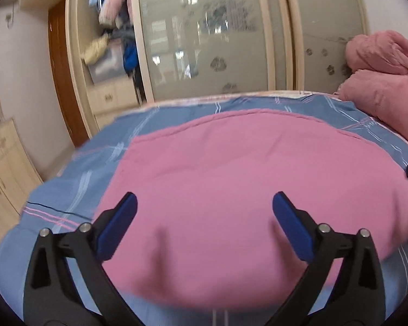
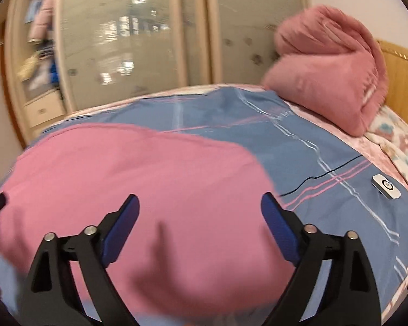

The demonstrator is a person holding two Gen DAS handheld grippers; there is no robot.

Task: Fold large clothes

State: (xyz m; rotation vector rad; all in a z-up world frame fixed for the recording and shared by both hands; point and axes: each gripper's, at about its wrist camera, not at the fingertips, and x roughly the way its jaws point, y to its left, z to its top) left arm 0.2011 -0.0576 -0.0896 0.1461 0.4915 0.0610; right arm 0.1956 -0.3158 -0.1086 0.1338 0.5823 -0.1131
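Bedding before you: blue striped cotton bedsheet (image 1: 176, 125) under a smooth pink folded cloth (image 1: 231, 176); your left gripper (image 1: 204, 212) and right gripper (image 2: 200, 212) gape wide above that cloth, holding nothing.

Garment (image 1: 231, 184) on bed (image 1: 176, 114)

left gripper (image 1: 204, 203) gapes empty above pink garment (image 1: 231, 168)

Pink cloth (image 1: 231, 176) on blue-sheeted bed (image 1: 76, 184)
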